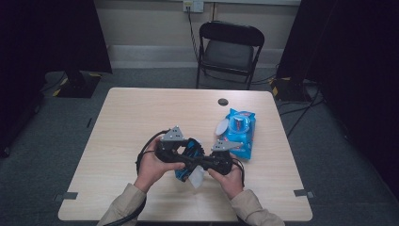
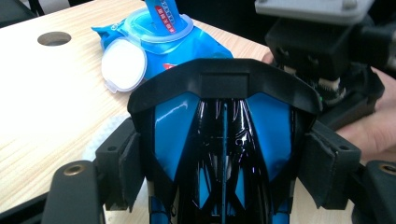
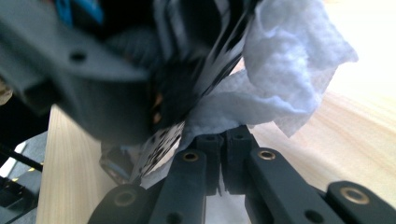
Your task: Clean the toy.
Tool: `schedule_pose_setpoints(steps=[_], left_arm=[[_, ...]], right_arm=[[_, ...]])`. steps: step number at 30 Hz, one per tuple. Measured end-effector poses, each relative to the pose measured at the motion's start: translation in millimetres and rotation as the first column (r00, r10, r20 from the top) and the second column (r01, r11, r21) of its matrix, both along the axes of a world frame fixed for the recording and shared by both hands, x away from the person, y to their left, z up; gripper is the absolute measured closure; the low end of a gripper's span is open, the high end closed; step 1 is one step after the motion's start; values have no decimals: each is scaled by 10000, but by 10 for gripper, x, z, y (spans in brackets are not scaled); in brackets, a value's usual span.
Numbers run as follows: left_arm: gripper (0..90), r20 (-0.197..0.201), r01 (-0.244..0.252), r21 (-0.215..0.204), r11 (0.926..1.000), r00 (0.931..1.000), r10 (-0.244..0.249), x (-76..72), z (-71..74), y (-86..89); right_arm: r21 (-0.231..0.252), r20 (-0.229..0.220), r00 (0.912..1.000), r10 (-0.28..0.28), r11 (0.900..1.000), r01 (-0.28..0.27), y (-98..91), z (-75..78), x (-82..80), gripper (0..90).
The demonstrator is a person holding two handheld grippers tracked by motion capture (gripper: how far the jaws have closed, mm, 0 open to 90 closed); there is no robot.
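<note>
My left gripper (image 1: 187, 157) is shut on a glossy blue and black toy car (image 1: 189, 149), held above the table's front middle. In the left gripper view its pads (image 2: 128, 163) press both sides of the toy car (image 2: 224, 154). My right gripper (image 1: 201, 168) meets it from the right, shut on a crumpled white wet wipe (image 1: 196, 178). In the right gripper view the closed fingertips (image 3: 226, 140) pinch the wipe (image 3: 280, 70), which lies against the underside of the toy and the blurred left gripper (image 3: 93, 93).
A blue pack of wet wipes (image 1: 240, 132) lies right of centre with its round white lid (image 1: 221, 127) flipped open. A cable hole (image 1: 223, 101) sits near the table's far edge. A black folding chair (image 1: 230, 47) stands beyond the table (image 1: 141, 117).
</note>
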State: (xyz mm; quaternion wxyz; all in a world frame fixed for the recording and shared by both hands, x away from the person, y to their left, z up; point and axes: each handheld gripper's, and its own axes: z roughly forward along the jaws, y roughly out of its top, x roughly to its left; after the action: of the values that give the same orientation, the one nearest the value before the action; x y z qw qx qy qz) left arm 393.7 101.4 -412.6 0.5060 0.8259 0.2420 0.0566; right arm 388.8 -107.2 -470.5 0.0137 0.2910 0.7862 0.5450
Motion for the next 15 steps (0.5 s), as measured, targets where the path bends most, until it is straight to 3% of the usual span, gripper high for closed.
schedule_pose_setpoints(steps=[9,12,15], left_arm=[[254,-23,-76,-46,10000,10000,76,6,-1,42],[254,1,-85,46,10000,10000,85,2,7,69],[254,-28,-158,8,9999,9999,158,-3,7,110]], right_arm=[[-440,-113,9985,536,9976,-541,99,-96,-54,876],[-622,10,9991,420,9972,-419,59,-91,-45,876],[-394,83,10000,1,9992,2,-72,-30,-3,876]])
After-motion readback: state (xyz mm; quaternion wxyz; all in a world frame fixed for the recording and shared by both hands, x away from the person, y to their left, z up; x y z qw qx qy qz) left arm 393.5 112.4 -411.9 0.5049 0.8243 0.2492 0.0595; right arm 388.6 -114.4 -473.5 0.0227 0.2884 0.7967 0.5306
